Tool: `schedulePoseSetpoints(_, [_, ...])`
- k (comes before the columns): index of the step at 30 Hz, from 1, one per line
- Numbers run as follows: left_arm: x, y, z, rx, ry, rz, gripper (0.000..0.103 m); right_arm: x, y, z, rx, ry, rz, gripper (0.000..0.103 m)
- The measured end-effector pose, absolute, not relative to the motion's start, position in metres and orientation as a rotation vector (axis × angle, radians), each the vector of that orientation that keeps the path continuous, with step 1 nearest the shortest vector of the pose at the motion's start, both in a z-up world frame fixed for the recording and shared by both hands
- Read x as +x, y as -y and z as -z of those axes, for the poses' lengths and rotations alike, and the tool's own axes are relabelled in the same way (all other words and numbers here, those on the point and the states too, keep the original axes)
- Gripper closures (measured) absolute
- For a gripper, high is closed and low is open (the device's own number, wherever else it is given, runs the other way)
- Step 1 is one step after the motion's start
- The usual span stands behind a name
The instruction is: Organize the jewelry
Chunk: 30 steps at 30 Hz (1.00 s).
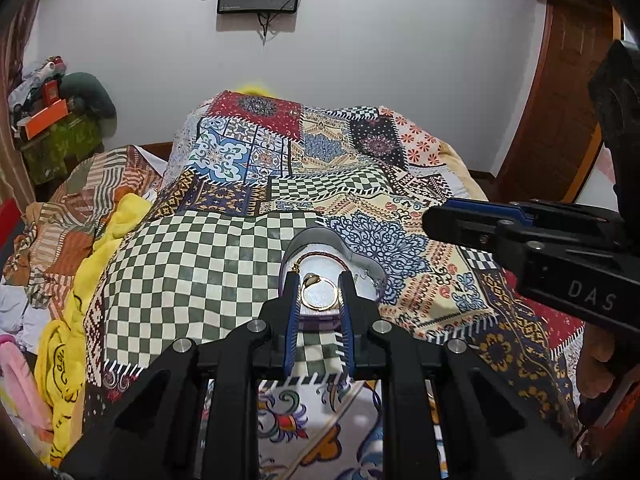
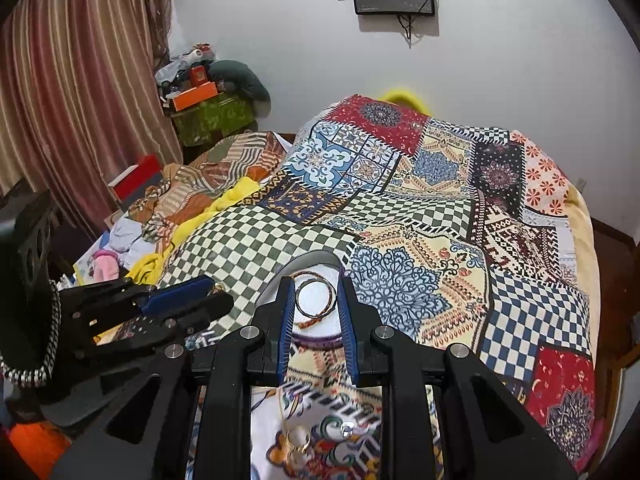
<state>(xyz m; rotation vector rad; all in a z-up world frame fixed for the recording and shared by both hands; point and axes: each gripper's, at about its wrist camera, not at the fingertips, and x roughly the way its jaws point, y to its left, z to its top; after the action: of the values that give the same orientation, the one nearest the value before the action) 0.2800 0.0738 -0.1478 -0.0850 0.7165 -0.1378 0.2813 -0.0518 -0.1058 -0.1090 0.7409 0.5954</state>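
Left gripper (image 1: 319,302): narrowed on a gold ring (image 1: 319,295), poised over the heart-shaped box (image 1: 304,240) for dropping.
Right gripper (image 2: 316,308): narrowly parted, empty, framing the box's bangle (image 2: 316,299).

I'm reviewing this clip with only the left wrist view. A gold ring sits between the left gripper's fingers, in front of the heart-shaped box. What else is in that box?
Observer: The right wrist view shows a silver bangle and a braided bracelet lying inside the heart-shaped box.
Operator: Any jewelry outside it, apart from my gold ring?
Observer: Yes. Two loose gold rings lie on the bedspread on the near side of the box, seen low between the arms of the right gripper.
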Motion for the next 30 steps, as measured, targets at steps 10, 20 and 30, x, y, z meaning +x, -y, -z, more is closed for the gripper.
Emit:
schedulePoseSetpoints(10, [0.320, -0.080, 0.172, -0.099, -0.783, 0.154, 0.085, 0.315, 0.032, 0.125, -0.140, -0.799, -0.588, 0.084])
schedulePoseSetpoints(20, [0.337, -0.077, 0.189, -0.088, -0.831, 0.175, 0.085, 0.345, 0.023, 0.143, -0.135, -0.890, -0.614, 0.083])
schedulePoseSetpoints(30, [0.344, -0.074, 0.198, -0.083, -0.859, 0.181, 0.086, 0.352, 0.018, 0.152, -0.126, -0.952, -0.652, 0.083])
